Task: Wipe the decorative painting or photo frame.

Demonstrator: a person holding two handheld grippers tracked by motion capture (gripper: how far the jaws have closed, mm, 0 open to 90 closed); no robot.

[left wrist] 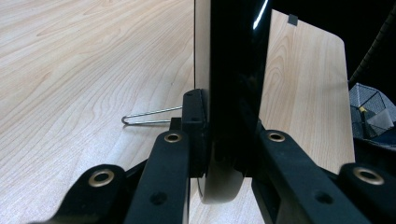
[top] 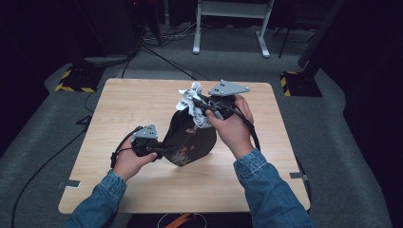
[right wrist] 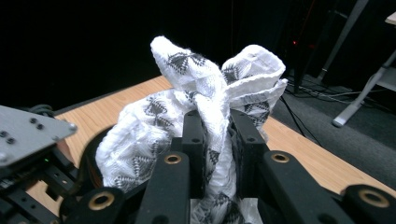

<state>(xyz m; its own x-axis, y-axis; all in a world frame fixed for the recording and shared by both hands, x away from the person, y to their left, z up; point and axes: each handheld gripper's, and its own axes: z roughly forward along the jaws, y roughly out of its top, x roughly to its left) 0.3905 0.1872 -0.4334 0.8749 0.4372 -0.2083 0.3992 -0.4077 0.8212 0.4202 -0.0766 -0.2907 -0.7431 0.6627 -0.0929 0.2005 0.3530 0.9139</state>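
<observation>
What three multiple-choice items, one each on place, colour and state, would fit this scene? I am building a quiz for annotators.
1. Where does the black tray stand?
A. flat on the floor
B. on edge on the table
C. on a chair

2. What colour is the cloth?
A. white with a grey pattern
B. plain red
C. solid green

3. How is the right gripper?
A. wide open
B. shut on nothing
C. shut on the cloth

Key: 1 B, the high view shows the tray upright on the wood, its rim clamped by the left gripper. 2 A, the right gripper view shows white fabric with grey figures. 3 C, both jaws pinch the cloth.
</observation>
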